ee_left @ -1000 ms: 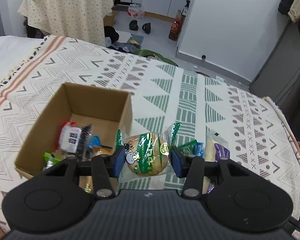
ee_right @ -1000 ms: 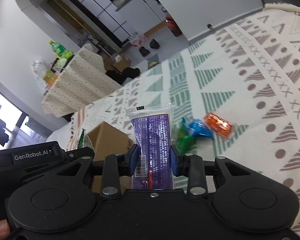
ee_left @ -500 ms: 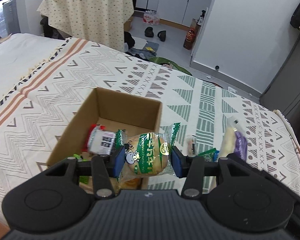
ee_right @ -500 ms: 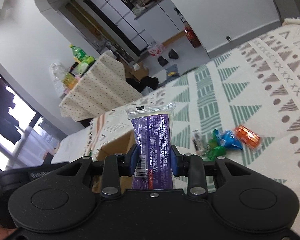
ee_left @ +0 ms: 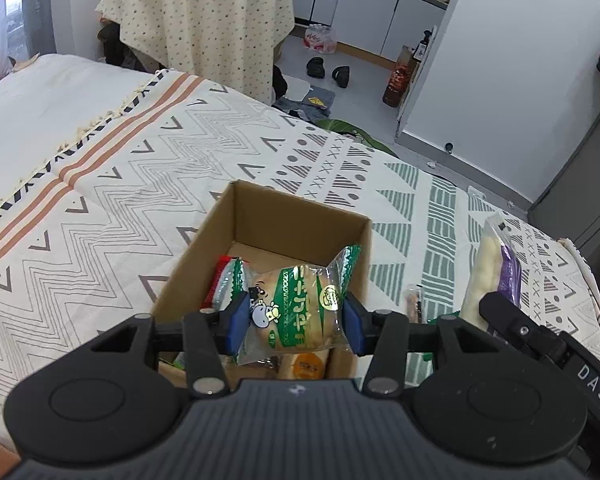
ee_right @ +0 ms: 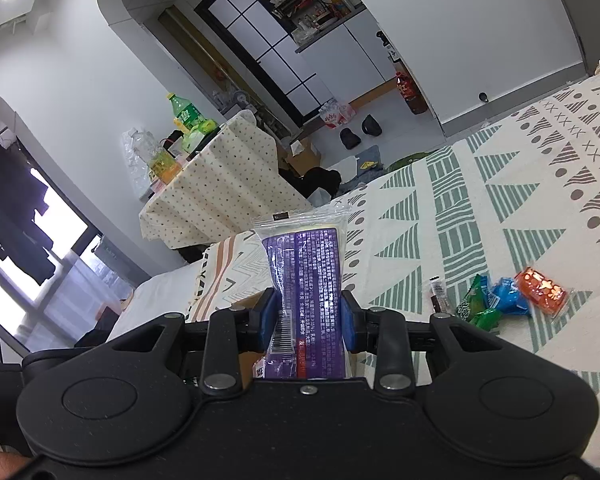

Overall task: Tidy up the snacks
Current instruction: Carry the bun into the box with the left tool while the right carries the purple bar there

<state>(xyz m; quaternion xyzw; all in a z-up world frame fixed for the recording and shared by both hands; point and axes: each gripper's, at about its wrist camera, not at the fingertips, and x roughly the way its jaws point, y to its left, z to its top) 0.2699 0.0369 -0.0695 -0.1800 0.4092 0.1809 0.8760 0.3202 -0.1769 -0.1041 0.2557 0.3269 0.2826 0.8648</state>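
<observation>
Your left hand-held gripper point(ee_left: 294, 326) pinches a green-and-clear wrapped bun point(ee_left: 296, 312) between its blue pads point(ee_left: 236, 328); the wrapper's crimped ends fan out above both pads. The bun hangs over the open cardboard box point(ee_left: 300, 216), above the box's near half. Inside the box lie a red-and-silver packet point(ee_left: 224, 280) against the left wall and an orange-marked packet point(ee_left: 306, 366) under the bun; the far part of the box floor is bare cardboard. The box stands on the patterned bed cover point(ee_left: 120, 208), about midway between the bed's left and right edges.

Your right hand-held gripper point(ee_right: 306, 316) is clamped on a purple-printed packet point(ee_right: 306, 276), held upright with its clear sealed end on top. In the left wrist view this packet point(ee_left: 494, 276) shows a pale filling and sits just right of the box. A corner of the box point(ee_right: 250, 302) shows just left of the packet.

On the bed cover point(ee_right: 500, 184), toward the bed's right edge, lie loose snacks close together: an orange packet point(ee_right: 542, 290), a blue packet point(ee_right: 508, 300), green packets point(ee_right: 476, 308) and a thin dark stick point(ee_right: 436, 294).
</observation>
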